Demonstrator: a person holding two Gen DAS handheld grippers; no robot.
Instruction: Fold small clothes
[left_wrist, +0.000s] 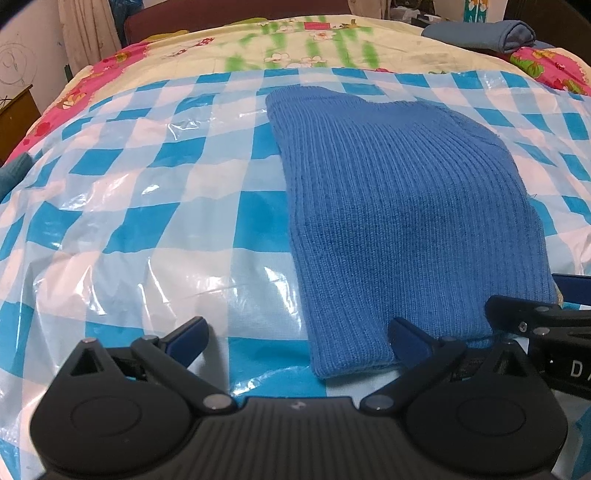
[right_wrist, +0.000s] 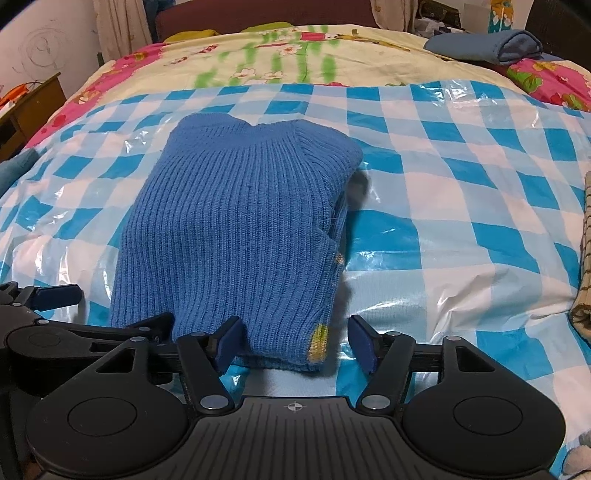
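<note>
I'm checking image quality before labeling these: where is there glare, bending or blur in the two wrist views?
Left wrist view: white glare streaks on the checked plastic sheet; fisheye bows the bed's far edge; the blue knit garment is sharp, its ribs clear. Right wrist view: glare on the sheet right of the garment; dark vignette in the top corners; the background is soft.

Striped cloth (right_wrist: 585, 254) cut off by right edge.

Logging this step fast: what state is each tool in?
Left tool: open, holding nothing; blue ribbed knit garment lies by its right finger.
Right tool: open, garment's near edge between fingers, not pinched.
</note>
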